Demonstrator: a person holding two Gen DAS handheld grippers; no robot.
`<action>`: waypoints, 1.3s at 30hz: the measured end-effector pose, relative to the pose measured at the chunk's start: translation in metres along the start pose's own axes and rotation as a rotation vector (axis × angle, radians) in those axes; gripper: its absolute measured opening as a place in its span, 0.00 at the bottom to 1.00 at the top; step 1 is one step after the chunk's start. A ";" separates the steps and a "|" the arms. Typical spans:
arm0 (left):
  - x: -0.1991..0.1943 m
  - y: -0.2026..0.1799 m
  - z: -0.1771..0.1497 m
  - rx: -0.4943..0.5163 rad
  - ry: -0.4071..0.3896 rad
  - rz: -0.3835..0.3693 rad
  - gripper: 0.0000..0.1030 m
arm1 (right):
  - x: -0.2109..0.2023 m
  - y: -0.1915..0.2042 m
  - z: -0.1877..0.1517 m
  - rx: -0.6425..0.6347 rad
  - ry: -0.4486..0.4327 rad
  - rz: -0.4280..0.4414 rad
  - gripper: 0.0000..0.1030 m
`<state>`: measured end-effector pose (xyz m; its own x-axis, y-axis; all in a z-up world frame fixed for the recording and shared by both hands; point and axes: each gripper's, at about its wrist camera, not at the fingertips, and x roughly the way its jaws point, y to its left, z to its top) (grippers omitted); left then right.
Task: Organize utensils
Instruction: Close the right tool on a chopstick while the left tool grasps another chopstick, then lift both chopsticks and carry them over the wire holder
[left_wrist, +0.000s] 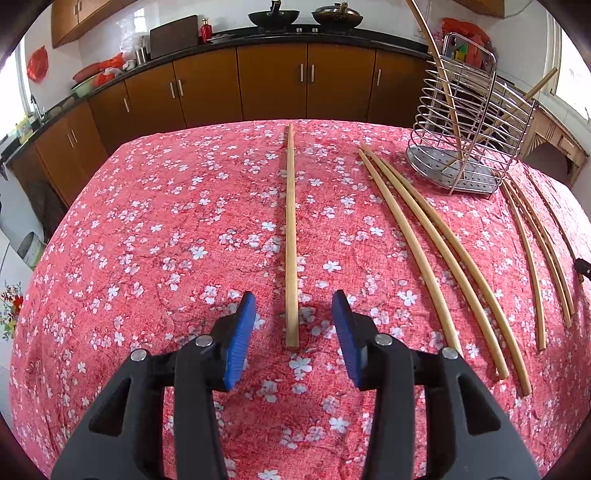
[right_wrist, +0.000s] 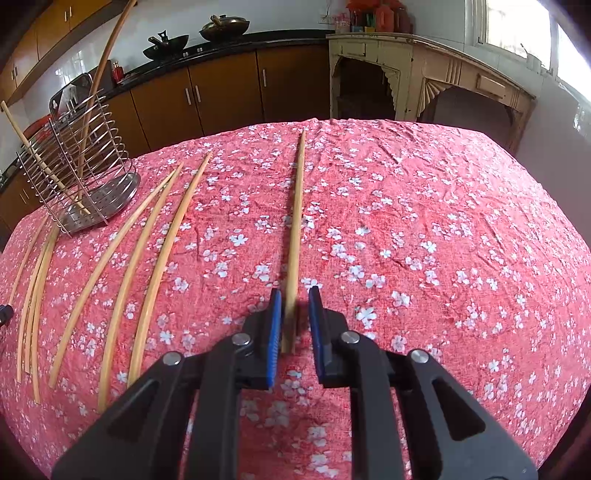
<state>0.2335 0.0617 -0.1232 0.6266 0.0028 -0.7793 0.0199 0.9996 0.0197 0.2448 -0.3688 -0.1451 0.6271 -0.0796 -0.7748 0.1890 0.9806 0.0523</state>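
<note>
**Two tools over single chopsticks on the flowered bench**

Kitchen cabinets in brown wood line the far wall, with two woks on the dark counter; nearer, a bench under a red flowered cloth (left_wrist: 155, 229) carries the work.

Both tools point steeply down at the cloth. The left tool (left_wrist: 293, 306) has its blue pads spread well apart. One chopstick (left_wrist: 291, 236) lies flat between them, running straight away from the camera, its near end between the pads and touching neither. The right tool (right_wrist: 295, 299) has its pads much closer together, around the near end of another chopstick (right_wrist: 296, 229) that also lies along the cloth pointing far. The left pad sits just beside or against the wood, while a narrow gap shows on the right side, so it does not pinch the stick.

A wire utensil rack (left_wrist: 469, 122) stands upright at the far right in the left view and at the far left in the right view. Two chopsticks lean inside it, their tips on its perforated base.

Counted on the cloth:
- one chopstick between the left tool's pads;
- one between the right tool's pads;
- a group of three loose chopsticks (left_wrist: 439, 254) lying side by side between the two tools, near the rack;
- a further bundle of thinner sticks (left_wrist: 535, 251) just in front of the rack, at least three, though their exact number cannot be told because they overlap.
</note>
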 end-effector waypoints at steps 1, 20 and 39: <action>0.000 0.000 0.000 0.002 0.000 0.002 0.43 | 0.000 0.000 0.000 -0.001 0.000 -0.001 0.16; -0.010 -0.008 -0.010 0.040 0.001 -0.010 0.38 | -0.009 -0.001 -0.007 -0.007 0.002 -0.019 0.16; -0.050 0.004 -0.020 0.001 -0.086 -0.021 0.07 | -0.056 -0.004 -0.025 0.000 -0.105 0.002 0.07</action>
<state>0.1870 0.0658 -0.0964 0.6906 -0.0204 -0.7230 0.0346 0.9994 0.0049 0.1898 -0.3639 -0.1174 0.7034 -0.0963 -0.7043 0.1881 0.9807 0.0537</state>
